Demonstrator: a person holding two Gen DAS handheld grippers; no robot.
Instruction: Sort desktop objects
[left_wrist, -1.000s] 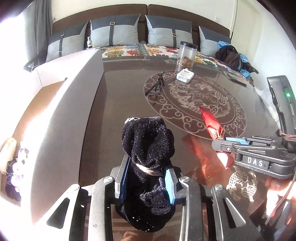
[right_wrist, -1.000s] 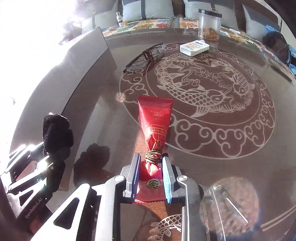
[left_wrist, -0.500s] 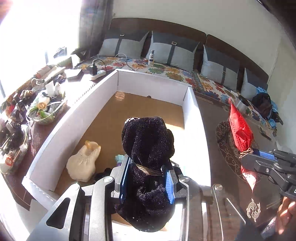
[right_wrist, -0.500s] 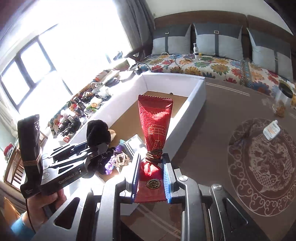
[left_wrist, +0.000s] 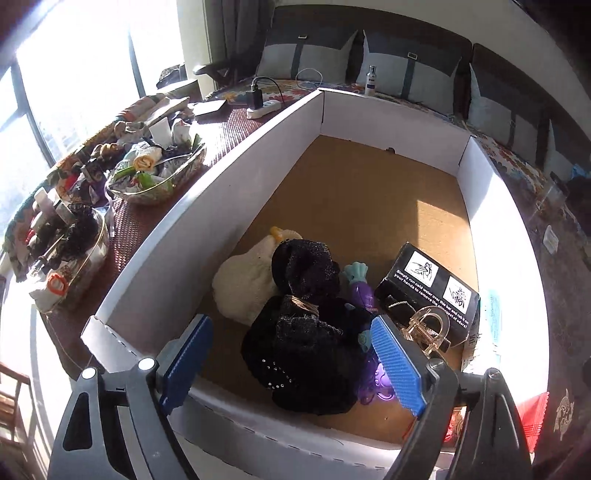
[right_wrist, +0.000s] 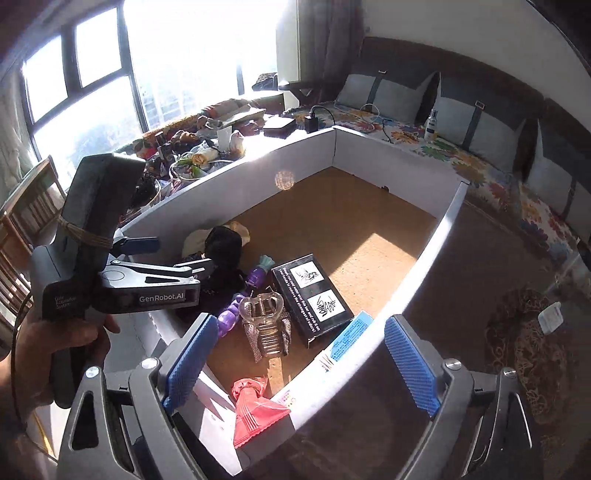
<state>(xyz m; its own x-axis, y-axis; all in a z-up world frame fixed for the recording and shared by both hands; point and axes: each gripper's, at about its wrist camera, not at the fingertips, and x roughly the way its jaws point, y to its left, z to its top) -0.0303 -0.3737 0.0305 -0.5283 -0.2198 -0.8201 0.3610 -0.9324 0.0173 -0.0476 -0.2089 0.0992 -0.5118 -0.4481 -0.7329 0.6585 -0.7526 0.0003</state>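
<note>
Both tongs had let go: the left tongs (left_wrist: 291, 363) gaped above the black sock bundle (left_wrist: 306, 332) in the white box (left_wrist: 207, 206); the right tongs (right_wrist: 301, 363) stood spread over the red packet (right_wrist: 255, 410) at the box's near corner.

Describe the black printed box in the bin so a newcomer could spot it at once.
Find the big white-walled cardboard bin. The black box lies flat on its brown floor toward the sunlit wall, beside a clear hair claw. Alone among its neighbours, it carries white picture panels and white lettering.
</note>
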